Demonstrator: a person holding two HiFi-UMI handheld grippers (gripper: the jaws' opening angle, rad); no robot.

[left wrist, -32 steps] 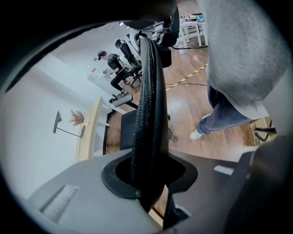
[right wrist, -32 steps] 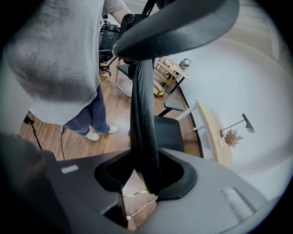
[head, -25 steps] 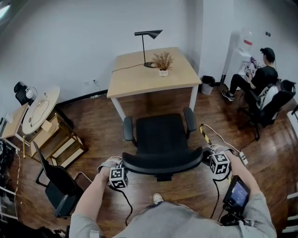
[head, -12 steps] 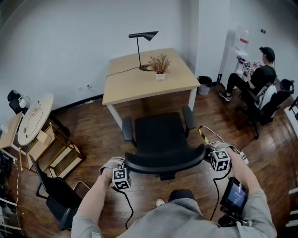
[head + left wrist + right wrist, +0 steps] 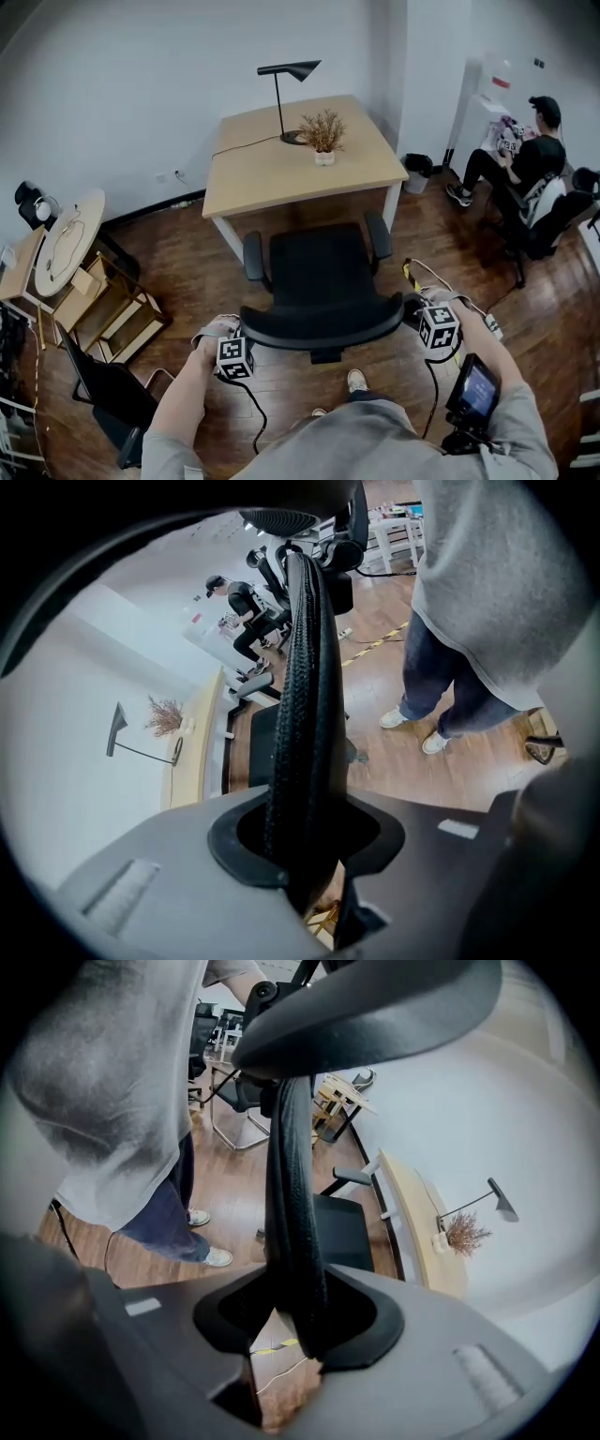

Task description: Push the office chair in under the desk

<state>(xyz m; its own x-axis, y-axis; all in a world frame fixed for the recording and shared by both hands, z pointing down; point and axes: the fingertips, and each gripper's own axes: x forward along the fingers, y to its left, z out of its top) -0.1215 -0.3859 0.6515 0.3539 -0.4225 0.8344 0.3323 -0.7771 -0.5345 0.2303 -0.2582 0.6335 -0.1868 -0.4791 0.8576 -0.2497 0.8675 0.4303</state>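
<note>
**A:** Where's the chair (image 5: pixel 323 267)?

**B:** On the wood floor (image 5: pixel 187 272), just on the near side of the desk (image 5: pixel 281 164), with its seat facing the desk. Its arms reach about to the desk's near edge. The seat and backrest (image 5: pixel 323 323) stand out on the near side. The seat's far edge may just meet the desk's shadow, but from the head view I can't say for sure.

**A:** And the tools?

**B:** The left gripper (image 5: pixel 242 336) is clamped on the backrest's left end and the right gripper (image 5: pixel 414 314) on its right end. Each gripper view shows the black mesh rim running up between the jaws, which are drawn in narrow and press on it from both sides.

**A:** What's on the desk?

**B:** A black lamp (image 5: pixel 286 94) and a small dried plant (image 5: pixel 323 134), toward the far side, just beside each other.

**A:** Anyone else?

**B:** A person (image 5: pixel 525 164) is seated at the far right, well apart from the desk.
</note>
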